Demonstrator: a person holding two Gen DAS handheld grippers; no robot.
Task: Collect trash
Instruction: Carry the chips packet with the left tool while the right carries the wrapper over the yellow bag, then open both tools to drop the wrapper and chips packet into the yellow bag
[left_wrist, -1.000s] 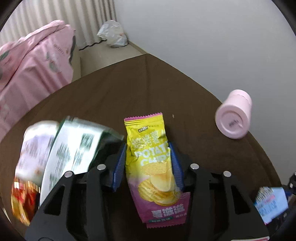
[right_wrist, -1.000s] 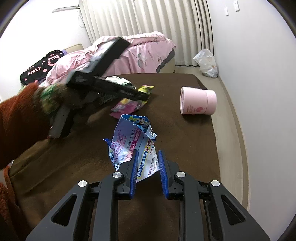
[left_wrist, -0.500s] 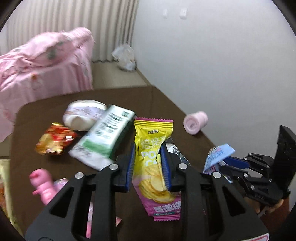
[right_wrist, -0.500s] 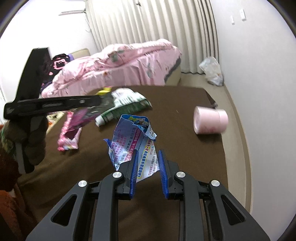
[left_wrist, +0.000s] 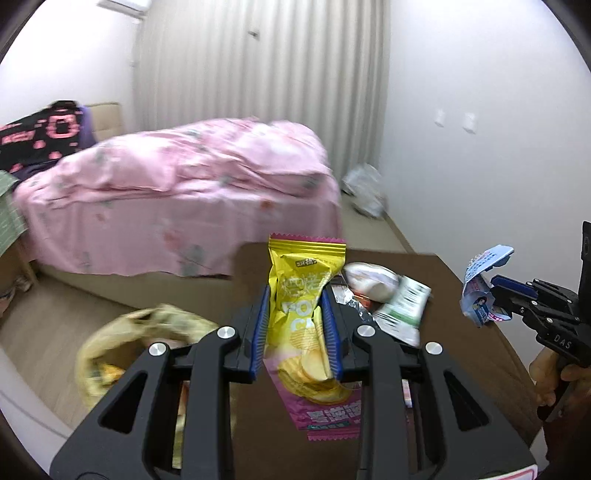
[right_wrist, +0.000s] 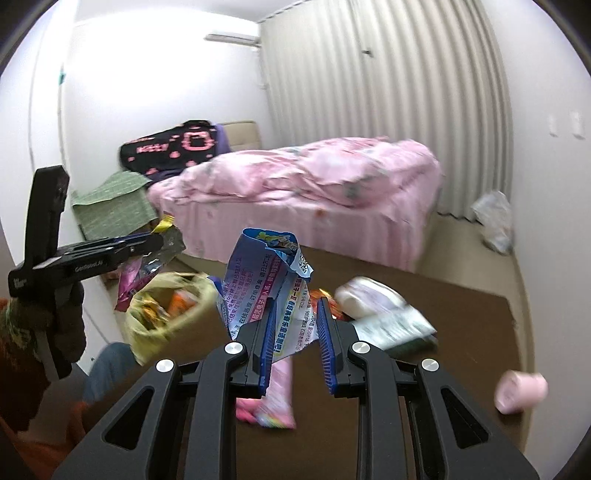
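Note:
My left gripper is shut on a yellow and pink potato-chip bag, held up in the air beside the brown table. In the right wrist view this left gripper hangs its bag over an open yellowish trash bag. My right gripper is shut on a crumpled blue and white wrapper, lifted above the table. From the left wrist view the right gripper and its wrapper show at the far right. The trash bag sits low on the left and holds several wrappers.
A white packet and a green and white packet lie on the table, with a pink wrapper and a tipped pink cup. A pink-covered bed stands behind. A white plastic bag rests on the floor by the curtain.
Both grippers rose from the table with their wrappers and swung left. The left jaws closed tighter on the chip bag. The yellowish trash bag came into view.

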